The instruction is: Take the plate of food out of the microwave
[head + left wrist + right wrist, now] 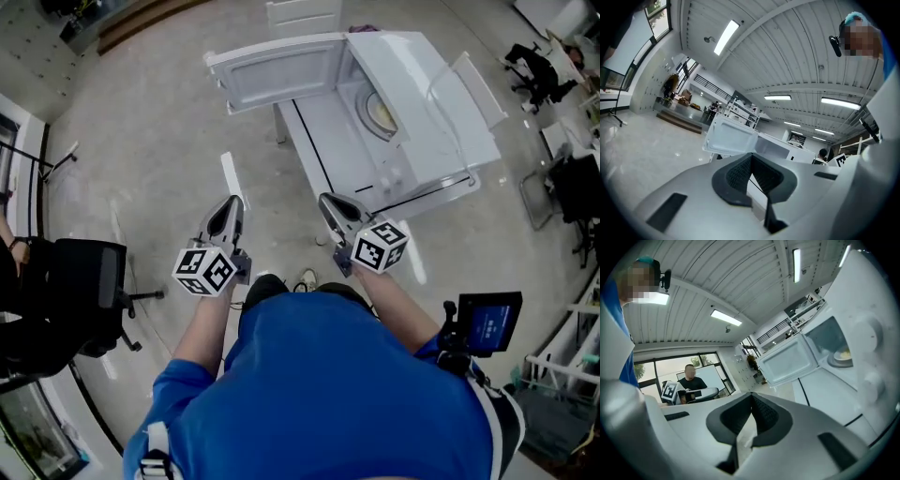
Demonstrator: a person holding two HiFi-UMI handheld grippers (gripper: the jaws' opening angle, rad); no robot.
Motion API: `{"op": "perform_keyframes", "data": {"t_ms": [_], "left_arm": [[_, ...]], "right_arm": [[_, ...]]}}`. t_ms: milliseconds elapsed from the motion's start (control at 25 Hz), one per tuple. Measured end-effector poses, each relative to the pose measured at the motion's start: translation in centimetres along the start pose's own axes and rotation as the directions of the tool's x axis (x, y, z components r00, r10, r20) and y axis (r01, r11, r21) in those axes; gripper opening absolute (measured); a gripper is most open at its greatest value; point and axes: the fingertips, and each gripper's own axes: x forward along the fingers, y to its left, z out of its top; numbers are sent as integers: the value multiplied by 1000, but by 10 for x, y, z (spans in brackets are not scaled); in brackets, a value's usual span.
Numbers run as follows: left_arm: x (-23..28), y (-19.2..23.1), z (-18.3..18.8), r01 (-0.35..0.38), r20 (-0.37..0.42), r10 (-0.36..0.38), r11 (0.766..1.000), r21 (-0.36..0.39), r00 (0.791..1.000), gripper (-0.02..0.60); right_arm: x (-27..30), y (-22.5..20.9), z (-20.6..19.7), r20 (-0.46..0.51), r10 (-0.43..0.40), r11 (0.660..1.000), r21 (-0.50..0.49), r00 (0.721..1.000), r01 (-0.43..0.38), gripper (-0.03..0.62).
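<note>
The white microwave [412, 103] stands on a white table [328, 141] with its door [281, 70] swung wide open to the left. Inside it a plate of food [382, 112] rests on the turntable; the right gripper view shows this plate [841, 355] too, with the door [787, 362] beside it. My left gripper [232, 202] and right gripper [328, 200] hover side by side well short of the table, both pointing toward the microwave. Each is shut with nothing between its pads. In the left gripper view the open door [730, 136] lies straight ahead.
A black office chair [84, 291] stands on the floor at my left. A small screen on a stand [489, 323] is at my right. More chairs [539, 70] sit at the far right. A seated person [690, 378] is behind the right gripper.
</note>
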Motion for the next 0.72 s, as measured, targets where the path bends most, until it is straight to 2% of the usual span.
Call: {"op": "perform_keyframes", "data": {"t_ms": [160,320,520,720], "left_arm": [[42,-8,-6,87,-56,-87,996,-4,995,9],[81,-9,-7,168,-105,-168,986,-9,980,9],[136,2,-12,294,-186,-292,956,-19,938,9],[181,1,-5,385,-240,-377,923,-14,895,9]], "right_arm": [[-4,-16,6,26,-73,997,21,997,73,-5],[2,-30,15,49,-141,990,27,989,140,-5],[18,-56,19,92,-277,961,48,957,273,-5],[30,-76,37,109,-383,924,32,917,382,-5]]}}
